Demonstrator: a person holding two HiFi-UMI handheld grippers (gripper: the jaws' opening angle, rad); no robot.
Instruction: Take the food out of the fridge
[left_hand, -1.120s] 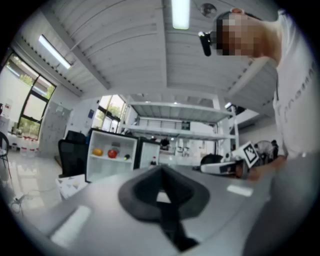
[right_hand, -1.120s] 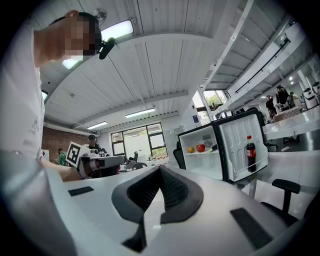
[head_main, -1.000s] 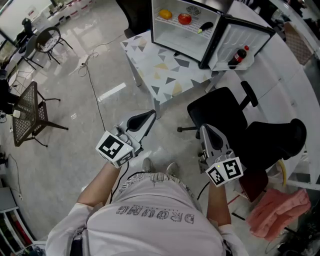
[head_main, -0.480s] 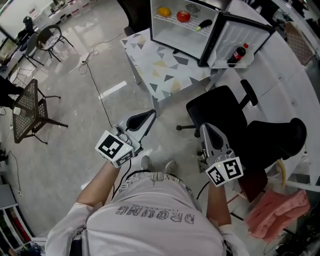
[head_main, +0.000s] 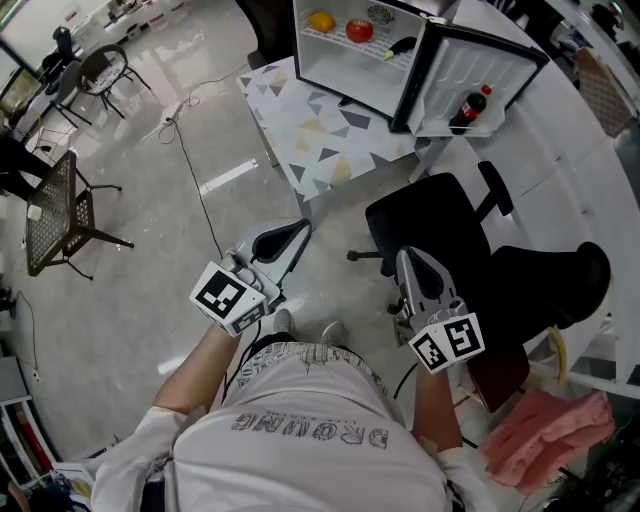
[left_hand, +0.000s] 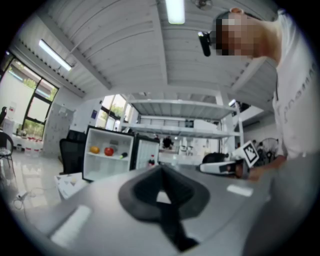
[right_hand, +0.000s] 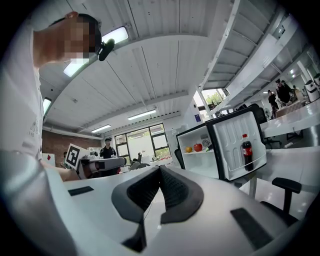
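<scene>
small fridge (head_main: 340, 72) at the far edge of the patterned table (head_main: 320, 150), door (head_main: 472, 68) swung wide open to the right. on the upper shelf inside, the food: an orange-yellow fruit (head_main: 321, 21) at the left end, a round red fruit (head_main: 359, 31) near the middle, a dark item (head_main: 402, 46) with a green tip at the right end, all three apart from one another. upright in the door's lower rack, a dark cola bottle (head_main: 470, 107) with a red cap. left gripper (head_main: 300, 229) low in the head view, above bare floor, just short of the table's near corner; jaws closed tip to tip, grips nothing. right gripper (head_main: 407, 259) alongside it, above the near side of a black office chair (head_main: 430, 225); jaws likewise pressed together, holds nothing. both level, aimed toward the open fridge, well apart from the food. out on the floor to the left, a dark mesh chair (head_main: 60, 215); at the lower right, a pink cloth (head_main: 545, 435).
</scene>
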